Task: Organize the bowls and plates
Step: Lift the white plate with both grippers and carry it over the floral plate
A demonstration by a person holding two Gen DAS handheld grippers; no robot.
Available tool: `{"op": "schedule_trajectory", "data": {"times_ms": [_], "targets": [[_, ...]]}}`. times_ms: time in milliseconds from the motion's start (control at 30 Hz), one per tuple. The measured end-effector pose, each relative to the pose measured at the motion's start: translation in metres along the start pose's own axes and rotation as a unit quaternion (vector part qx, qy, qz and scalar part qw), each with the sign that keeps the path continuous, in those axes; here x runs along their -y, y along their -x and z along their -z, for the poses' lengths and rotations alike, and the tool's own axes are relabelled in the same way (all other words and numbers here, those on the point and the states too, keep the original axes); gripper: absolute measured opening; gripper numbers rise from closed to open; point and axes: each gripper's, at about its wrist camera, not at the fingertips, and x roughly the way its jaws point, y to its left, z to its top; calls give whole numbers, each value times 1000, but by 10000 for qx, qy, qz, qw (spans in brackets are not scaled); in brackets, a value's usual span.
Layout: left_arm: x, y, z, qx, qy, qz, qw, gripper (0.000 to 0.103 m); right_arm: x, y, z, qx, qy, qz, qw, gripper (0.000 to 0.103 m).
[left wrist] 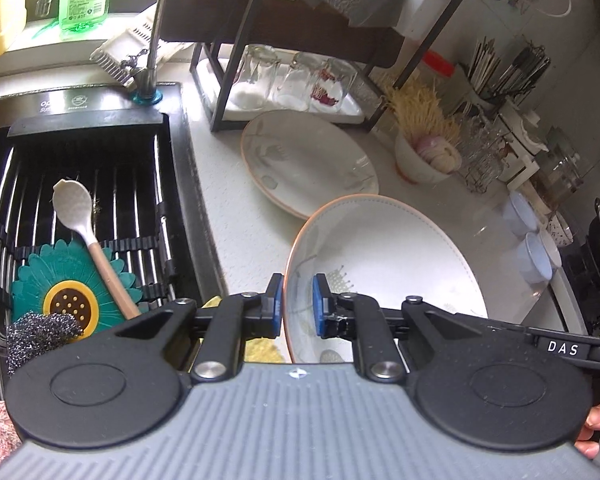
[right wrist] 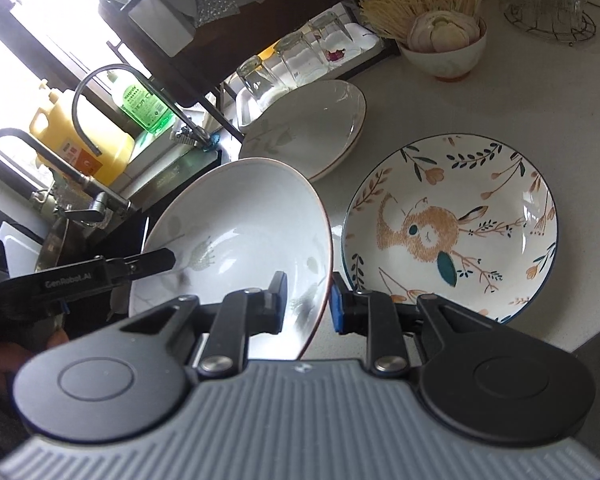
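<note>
A white plate with an orange rim (left wrist: 384, 264) is held tilted above the counter by both grippers. My left gripper (left wrist: 298, 300) is shut on its near rim. In the right wrist view the same plate (right wrist: 236, 232) shows with my right gripper (right wrist: 308, 300) shut on its right rim, and the left gripper's finger (right wrist: 148, 262) reaches in from the left. A matching white plate (left wrist: 304, 164) lies on the counter behind, also in the right wrist view (right wrist: 312, 128). A rabbit-pattern plate (right wrist: 452, 224) lies flat to the right.
A sink (left wrist: 88, 200) with a drain rack, a spoon (left wrist: 84, 232) and a flower mat is on the left. A black rack with upturned glasses (left wrist: 292, 80) stands behind. A bowl of onion and noodles (left wrist: 424, 156) sits on the counter. Blue cups (left wrist: 532, 248) stand at right.
</note>
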Motion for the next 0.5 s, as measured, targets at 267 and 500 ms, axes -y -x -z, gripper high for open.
{"op": "schedule_trajectory", "data": {"times_ms": [267, 500], "targets": [[33, 0, -14, 130, -62, 244, 9996, 17, 21, 25, -19, 315, -50, -13, 9995, 25], [67, -27, -14, 32, 67, 187, 9998, 17, 55, 31, -35, 262, 136, 84, 9995, 25]]}}
